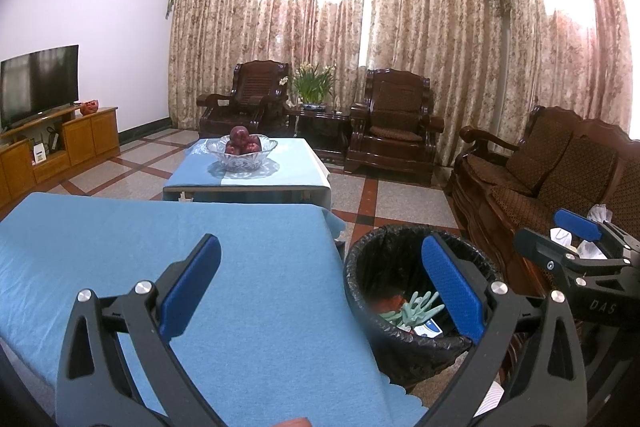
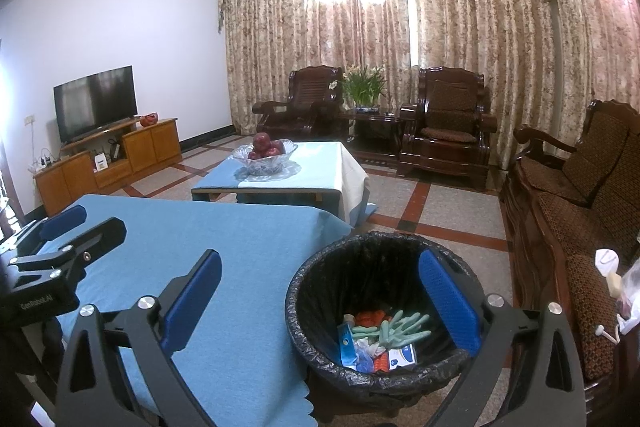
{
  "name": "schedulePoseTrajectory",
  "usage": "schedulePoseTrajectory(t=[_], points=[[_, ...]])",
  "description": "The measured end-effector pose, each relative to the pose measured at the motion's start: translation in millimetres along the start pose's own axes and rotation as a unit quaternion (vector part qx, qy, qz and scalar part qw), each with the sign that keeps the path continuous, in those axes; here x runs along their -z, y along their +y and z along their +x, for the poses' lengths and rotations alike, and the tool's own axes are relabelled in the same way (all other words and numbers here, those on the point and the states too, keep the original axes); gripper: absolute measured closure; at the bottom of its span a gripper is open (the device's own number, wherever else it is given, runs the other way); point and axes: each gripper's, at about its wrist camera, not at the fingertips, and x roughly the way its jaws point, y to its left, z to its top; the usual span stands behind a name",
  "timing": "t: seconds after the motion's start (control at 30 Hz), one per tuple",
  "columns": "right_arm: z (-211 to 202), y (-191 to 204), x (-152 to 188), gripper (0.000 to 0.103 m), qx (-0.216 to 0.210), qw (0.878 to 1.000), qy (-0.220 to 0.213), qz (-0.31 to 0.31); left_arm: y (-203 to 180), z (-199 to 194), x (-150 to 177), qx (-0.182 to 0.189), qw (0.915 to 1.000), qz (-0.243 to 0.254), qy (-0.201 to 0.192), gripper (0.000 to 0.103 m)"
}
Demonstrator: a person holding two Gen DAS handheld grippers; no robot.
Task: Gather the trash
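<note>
Left gripper (image 1: 320, 291): I hold it with its blue pads wide apart and nothing between them, above the near table's corner beside the trash bin.
Right gripper (image 2: 320, 303): I hold it released too, empty, one finger over the table, the other over the trash bin's rim.
Trash bin (image 2: 316, 267): black-lined, on the floor just off the table's right corner.
Trash (image 2: 380, 339): pale green gloves, an orange scrap, blue-and-white packets lie at the bin's bottom.
Table (image 1: 200, 247): blue cloth, bare surface left of the bin.
Fruit bowl (image 1: 241, 151): glass, on a second table beyond the bin.
Sofa (image 2: 580, 211): right of the bin.
</note>
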Motion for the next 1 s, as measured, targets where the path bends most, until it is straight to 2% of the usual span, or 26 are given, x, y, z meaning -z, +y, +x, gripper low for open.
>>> schedulePoseTrajectory(t=[1.0], points=[[-0.2,0.5,-1.6,0.006,0.000,1.000,0.001,0.000,0.1,-0.6,-3.4,0.002,1.0000,-0.001,0.003,0.005]])
